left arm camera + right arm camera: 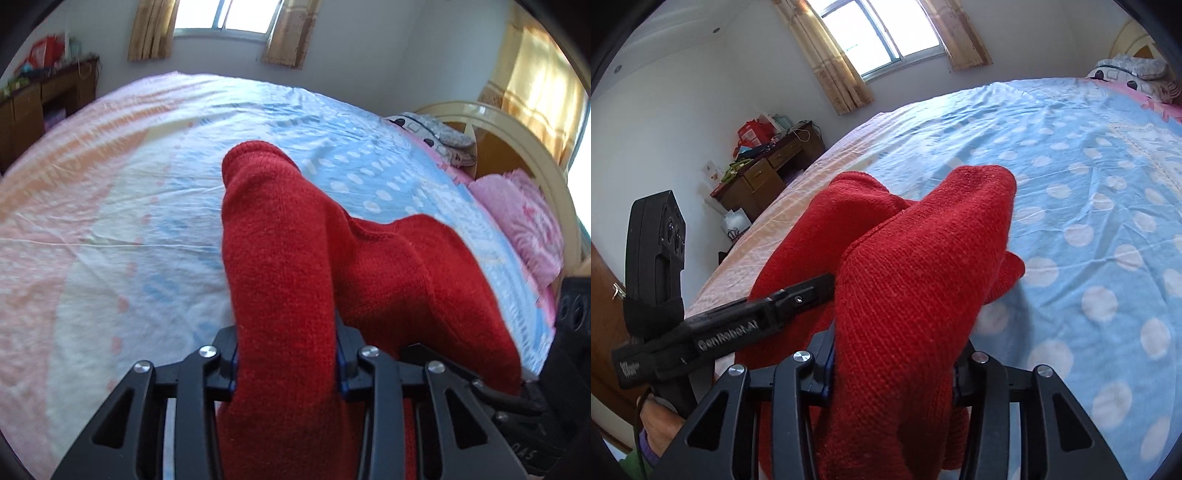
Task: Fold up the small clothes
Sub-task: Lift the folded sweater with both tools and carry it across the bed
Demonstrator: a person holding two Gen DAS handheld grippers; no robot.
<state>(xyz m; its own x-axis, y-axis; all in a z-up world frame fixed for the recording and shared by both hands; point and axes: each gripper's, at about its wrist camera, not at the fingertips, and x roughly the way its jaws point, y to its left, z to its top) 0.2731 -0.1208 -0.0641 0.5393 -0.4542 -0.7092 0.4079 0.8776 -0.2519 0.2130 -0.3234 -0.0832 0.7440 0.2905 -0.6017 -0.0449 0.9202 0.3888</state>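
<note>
Knitwear, a red sweater [295, 258], hangs bunched above the bed [110, 221], pinched in folds by both the left gripper [288, 365] and the right gripper [894, 373], near the bed's front edge.

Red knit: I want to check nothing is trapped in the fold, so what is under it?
Around the red knit only the dotted bedsheet shows. Where the bunched cloth hangs from both grippers, it hides what lies below it.
</note>
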